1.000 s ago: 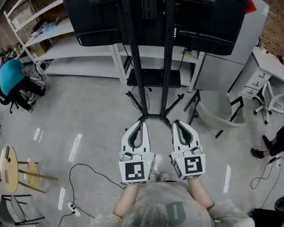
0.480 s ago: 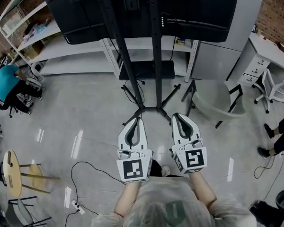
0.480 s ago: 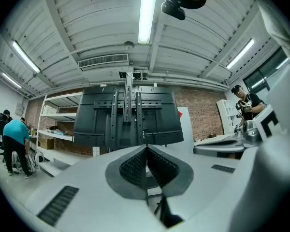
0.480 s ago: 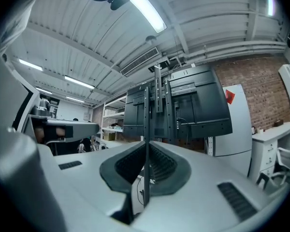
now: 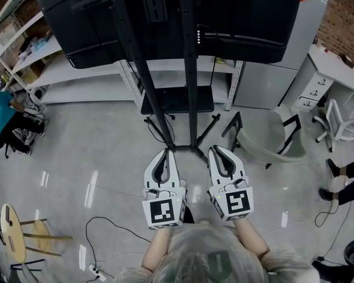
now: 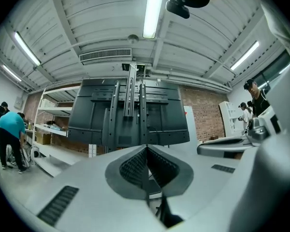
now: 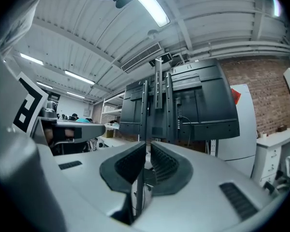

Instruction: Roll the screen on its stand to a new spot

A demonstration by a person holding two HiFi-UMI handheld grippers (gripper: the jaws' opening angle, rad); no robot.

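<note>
Screen [image 5: 253, 16] on stand [image 5: 190, 99] rises ahead of 2 clenched tools (left tool [image 5: 166, 151], right tool [image 5: 215, 149]).

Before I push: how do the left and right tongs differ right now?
In the head view the left tongs sit left of the stand, the right tongs right of it. The left tongs' pads meet fully; the right tongs show a hairline slit. Both are shut, empty, and point at the back of the screen, clear of it.

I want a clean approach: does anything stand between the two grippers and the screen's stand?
Nothing visible does: the left gripper and right gripper, jaws shut, point straight at the stand, close in front.
</note>
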